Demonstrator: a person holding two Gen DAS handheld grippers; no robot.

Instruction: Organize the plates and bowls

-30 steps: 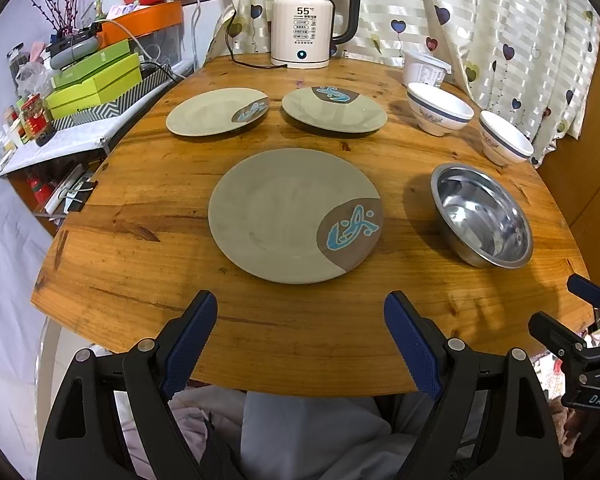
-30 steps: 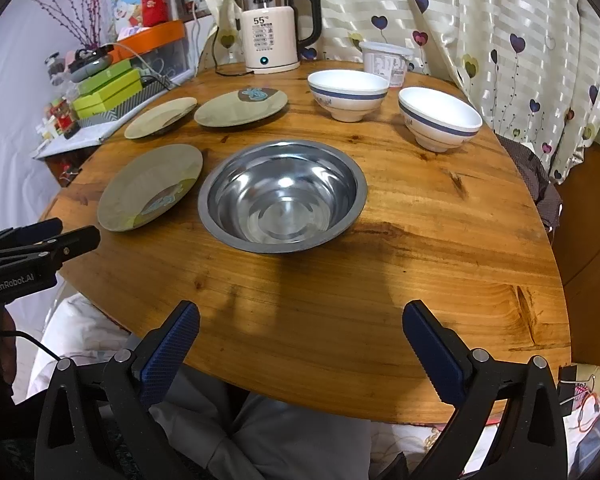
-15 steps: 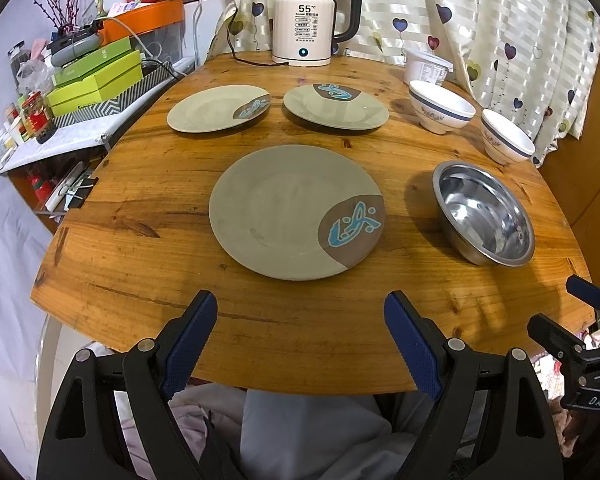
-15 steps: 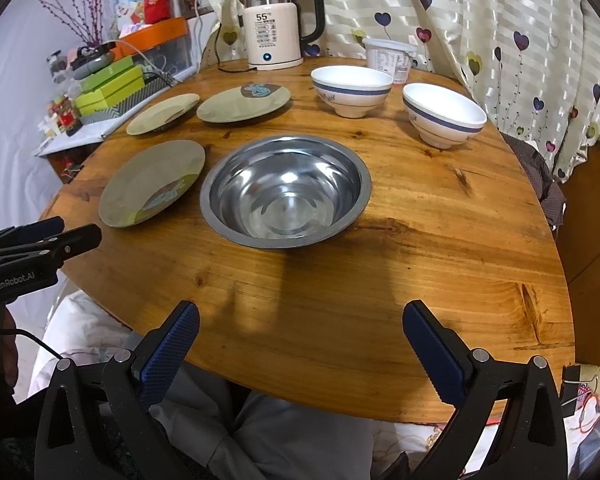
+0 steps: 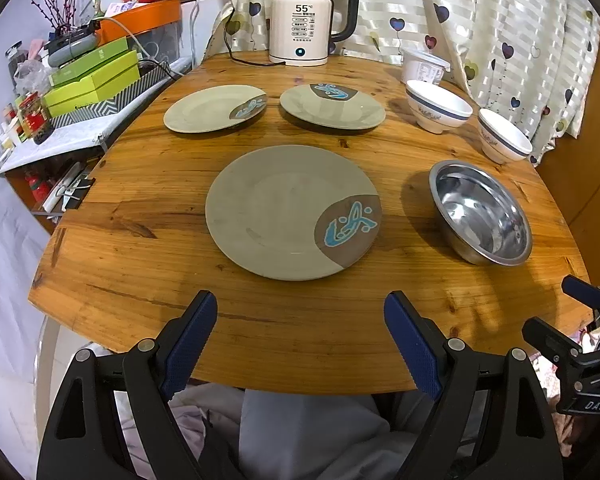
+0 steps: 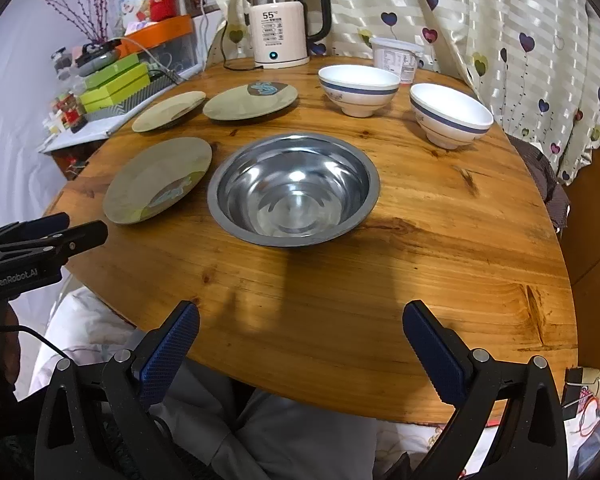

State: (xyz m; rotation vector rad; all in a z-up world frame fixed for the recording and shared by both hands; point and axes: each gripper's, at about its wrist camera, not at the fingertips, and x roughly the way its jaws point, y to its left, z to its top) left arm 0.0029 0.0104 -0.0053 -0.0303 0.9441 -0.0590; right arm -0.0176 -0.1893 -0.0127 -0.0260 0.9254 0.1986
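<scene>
The left hand-held gripper (image 5: 300,332) hovers over the near edge of the round wooden table (image 5: 148,264), its blue pads spread wide and holding nothing. The right hand-held gripper (image 6: 300,344) hangs likewise at the near edge, fingers apart and empty.

Straight ahead of the left one lies a large plate (image 5: 292,210); two smaller plates (image 5: 216,108) (image 5: 332,106) sit beyond it. The steel bowl (image 6: 294,188) stands before the right one, just beside the large plate, with two white bowls (image 6: 358,88) (image 6: 450,114) farther back. A kettle (image 5: 304,20) at the far edge reads "55". The left gripper's body reads "GenRobot.AI"; the right one's, "DAS".
</scene>
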